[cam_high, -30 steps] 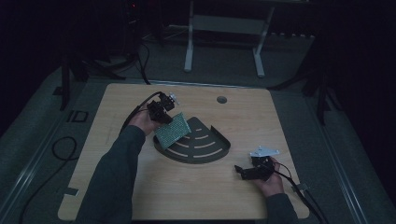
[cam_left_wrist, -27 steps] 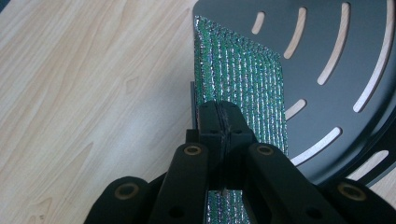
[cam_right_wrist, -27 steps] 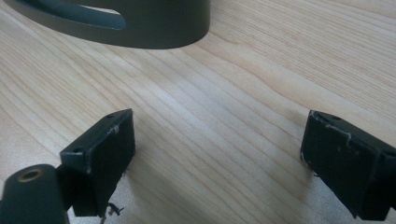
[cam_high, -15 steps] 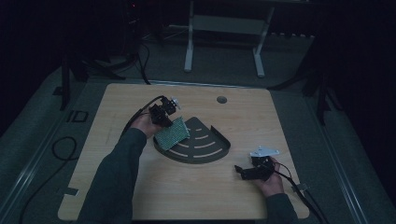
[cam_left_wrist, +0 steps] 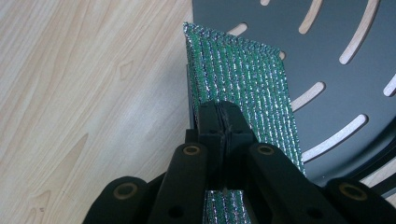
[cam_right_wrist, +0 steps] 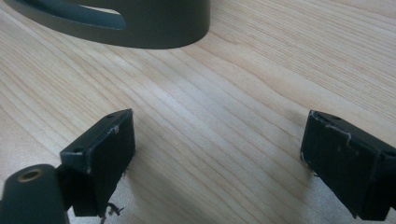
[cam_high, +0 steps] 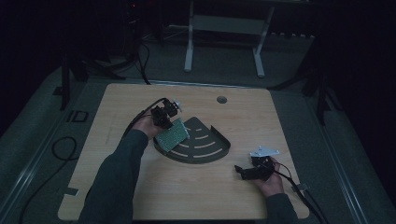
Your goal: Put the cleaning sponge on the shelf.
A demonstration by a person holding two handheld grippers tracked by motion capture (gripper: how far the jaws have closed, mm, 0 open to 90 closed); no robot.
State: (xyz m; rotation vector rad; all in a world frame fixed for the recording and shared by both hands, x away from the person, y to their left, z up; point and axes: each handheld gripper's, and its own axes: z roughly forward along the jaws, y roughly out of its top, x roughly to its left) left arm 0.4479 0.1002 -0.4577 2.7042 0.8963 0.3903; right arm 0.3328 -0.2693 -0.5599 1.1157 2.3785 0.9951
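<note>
Shifted slightly since a second ago: green scrubbing pad (cam_high: pixel 172 134), carried by the left tongs (cam_high: pixel 164 122) a little further toward the left edge of the dark tray (cam_high: pixel 205 151). No change at the right tongs (cam_high: pixel 240 170).

Largest first: wooden counter (cam_high: pixel 140 191), pale, with a small round hole (cam_high: pixel 222 99) near its far edge. Near the counter's middle, dark fan-shaped tray with curved slots and a low raised rim, flat on the wood.

Over the tray's left edge, green scrubbing pad with a glittery woven face, tilted, partly above the tray and partly above bare wood. Seen from the left gripper view, pad (cam_left_wrist: pixel 243 88) standing up from between the black jaws, slotted tray floor (cam_left_wrist: pixel 336 28) to one side and counter (cam_left_wrist: pixel 84 93) to the other.

Left tongs clenched on the pad, jaws pressed together on its near end. Left hand (cam_high: pixel 145 126) behind them, sleeve running back toward the near edge.

Right tongs near the counter's near right corner, well apart from the tray, held low by the right hand (cam_high: pixel 271 179). Released: in the right gripper view (cam_right_wrist: pixel 217 154), jaws wide apart with only bare wood between them, tray wall (cam_right_wrist: pixel 154 28) beyond.
</note>
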